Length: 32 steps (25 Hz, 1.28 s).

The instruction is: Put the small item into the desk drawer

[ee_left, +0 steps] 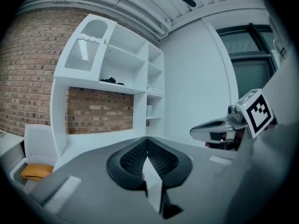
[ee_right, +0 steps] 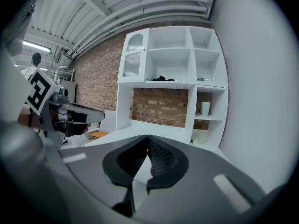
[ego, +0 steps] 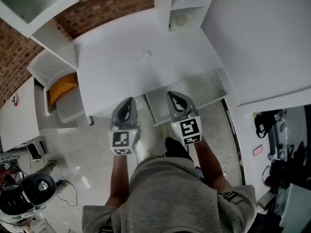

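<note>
In the head view a small pale item point(ego: 146, 56) lies on the white desk point(ego: 112, 67), near its middle. An open drawer point(ego: 206, 89) with a grey inside sticks out from the desk's front edge at the right. My left gripper point(ego: 129, 100) hovers at the desk's front edge, left of the drawer, jaws shut and empty. My right gripper point(ego: 173, 94) hangs over the drawer's left part, also shut with nothing in it. The left gripper view shows shut jaws point(ee_left: 146, 142) with the right gripper point(ee_left: 219, 129) beside them. The right gripper view shows shut jaws point(ee_right: 148, 138).
A white shelf unit point(ee_right: 170, 83) stands against the brick wall behind the desk, with a cup point(ee_right: 206, 108) on a shelf. An open white bin with an orange object point(ego: 63, 87) sits left of the desk. A chair base point(ego: 39, 186) and cables lie on the floor at lower left.
</note>
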Tool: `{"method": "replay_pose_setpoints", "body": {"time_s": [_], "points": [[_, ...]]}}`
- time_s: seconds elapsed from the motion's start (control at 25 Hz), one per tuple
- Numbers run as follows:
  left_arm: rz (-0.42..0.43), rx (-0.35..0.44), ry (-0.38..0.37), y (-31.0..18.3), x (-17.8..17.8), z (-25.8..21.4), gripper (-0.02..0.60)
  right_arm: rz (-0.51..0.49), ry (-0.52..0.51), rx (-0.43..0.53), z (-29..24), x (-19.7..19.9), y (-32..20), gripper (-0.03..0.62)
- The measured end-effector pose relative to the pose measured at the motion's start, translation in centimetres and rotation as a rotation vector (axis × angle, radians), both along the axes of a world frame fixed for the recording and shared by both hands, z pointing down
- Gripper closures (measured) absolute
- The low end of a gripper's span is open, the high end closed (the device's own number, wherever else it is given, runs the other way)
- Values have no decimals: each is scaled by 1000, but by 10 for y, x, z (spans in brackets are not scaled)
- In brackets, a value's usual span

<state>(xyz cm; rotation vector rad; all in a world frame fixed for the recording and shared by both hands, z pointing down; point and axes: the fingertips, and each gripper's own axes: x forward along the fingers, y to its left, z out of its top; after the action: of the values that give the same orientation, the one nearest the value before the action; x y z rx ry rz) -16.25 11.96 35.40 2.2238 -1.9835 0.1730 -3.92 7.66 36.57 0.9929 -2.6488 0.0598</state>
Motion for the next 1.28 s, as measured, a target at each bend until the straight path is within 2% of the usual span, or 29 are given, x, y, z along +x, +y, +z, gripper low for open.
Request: {"method": "replay_pose_setpoints", "body": {"time_s": [0.52,0.84,1.28], "points": [[-128,-89,24,-100,-28,54,569,-114,41,-106,57,-36,-117,591],[-180,-124,33,-138,-44,89,569,-175,73,-139,97,-67,-168,591],[-198,-177,41,-180,-60,145,569,-208,130,-195,161,-101,-211,588]]}}
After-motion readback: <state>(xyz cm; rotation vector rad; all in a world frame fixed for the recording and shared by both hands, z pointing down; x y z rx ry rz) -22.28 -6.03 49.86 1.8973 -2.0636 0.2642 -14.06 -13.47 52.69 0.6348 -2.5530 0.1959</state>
